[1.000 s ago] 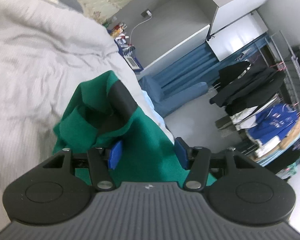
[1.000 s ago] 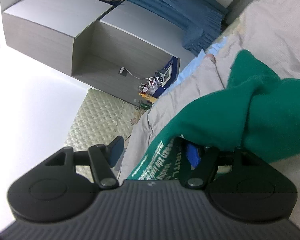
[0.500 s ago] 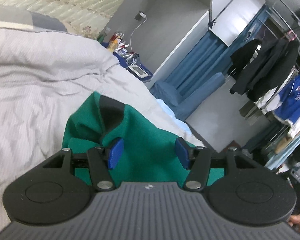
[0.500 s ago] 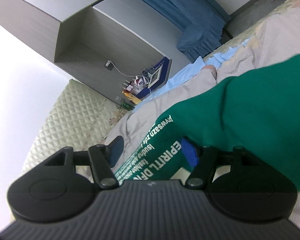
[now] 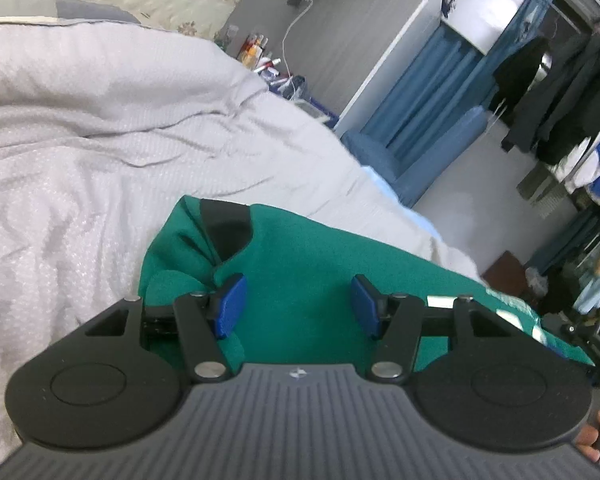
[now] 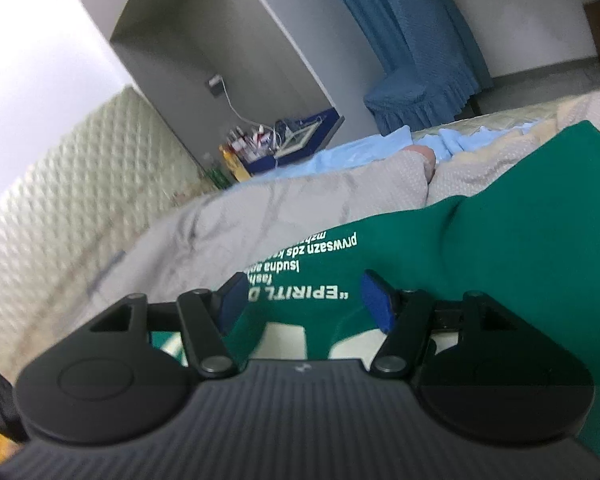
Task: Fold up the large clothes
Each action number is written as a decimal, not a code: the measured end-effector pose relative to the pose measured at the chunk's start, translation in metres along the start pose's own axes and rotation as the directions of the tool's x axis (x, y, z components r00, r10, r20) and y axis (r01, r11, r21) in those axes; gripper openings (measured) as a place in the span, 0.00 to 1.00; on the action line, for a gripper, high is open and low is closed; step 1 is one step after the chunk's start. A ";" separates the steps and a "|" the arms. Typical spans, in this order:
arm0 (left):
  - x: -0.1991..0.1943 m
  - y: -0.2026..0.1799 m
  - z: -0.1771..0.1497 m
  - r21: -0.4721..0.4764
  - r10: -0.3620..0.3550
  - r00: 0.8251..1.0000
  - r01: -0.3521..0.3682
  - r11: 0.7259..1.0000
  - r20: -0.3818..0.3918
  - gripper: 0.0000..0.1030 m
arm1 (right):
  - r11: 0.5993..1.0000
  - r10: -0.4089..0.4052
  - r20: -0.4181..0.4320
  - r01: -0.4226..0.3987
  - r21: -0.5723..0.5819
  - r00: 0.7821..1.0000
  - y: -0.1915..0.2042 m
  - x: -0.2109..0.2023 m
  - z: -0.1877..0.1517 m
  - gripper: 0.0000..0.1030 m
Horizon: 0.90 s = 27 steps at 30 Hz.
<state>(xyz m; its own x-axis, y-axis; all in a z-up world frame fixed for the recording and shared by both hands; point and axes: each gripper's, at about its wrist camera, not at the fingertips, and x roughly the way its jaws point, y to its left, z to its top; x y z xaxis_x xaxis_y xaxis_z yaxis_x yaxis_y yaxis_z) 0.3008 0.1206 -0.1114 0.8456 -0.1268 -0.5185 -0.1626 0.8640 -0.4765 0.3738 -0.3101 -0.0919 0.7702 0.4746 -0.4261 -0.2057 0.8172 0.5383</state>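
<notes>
The green shirt (image 5: 312,264) lies bunched near the bed (image 5: 100,128) edge, folding unfinished. The left gripper (image 5: 296,306) and right gripper (image 6: 304,300) stand spread above it, pinching nothing.

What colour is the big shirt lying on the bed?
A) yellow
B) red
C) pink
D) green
D: the shirt spread on the pale grey bed cover is green, with white lettering that shows in the right wrist view.

Green sweatshirt (image 5: 308,280) w/ black collar & white lettering, rumpled, spread flat on bed.
</notes>
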 end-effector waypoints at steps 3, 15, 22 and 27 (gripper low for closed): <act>0.004 -0.004 -0.001 0.053 0.015 1.000 -0.016 0.998 0.012 0.62 | 0.996 -0.015 0.009 0.015 -0.084 1.000 0.003 0.005 -0.005 0.63; -0.046 -0.027 -0.005 0.136 -0.032 0.993 0.016 0.991 0.116 0.73 | 0.988 -0.142 0.164 0.151 -0.042 0.976 0.005 -0.083 0.010 0.64; -0.062 -0.043 -0.027 0.210 -0.046 0.994 0.024 0.977 0.101 0.74 | 0.936 -0.350 0.212 0.330 0.122 0.913 -0.038 -0.122 0.012 0.74; -0.057 -0.052 -0.042 0.272 -0.017 0.996 -0.007 0.962 0.085 0.77 | 0.952 -0.249 0.086 0.228 0.206 0.965 -0.061 -0.100 0.008 0.74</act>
<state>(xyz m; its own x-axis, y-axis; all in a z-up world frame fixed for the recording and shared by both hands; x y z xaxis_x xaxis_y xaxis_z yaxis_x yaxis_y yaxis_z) 0.2400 0.0624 -0.0864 0.8886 -0.0995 -0.4477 -0.0238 0.9649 -0.2617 0.3142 -0.4096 -0.0762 0.8460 0.2260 -0.4829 0.1037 0.8186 0.5649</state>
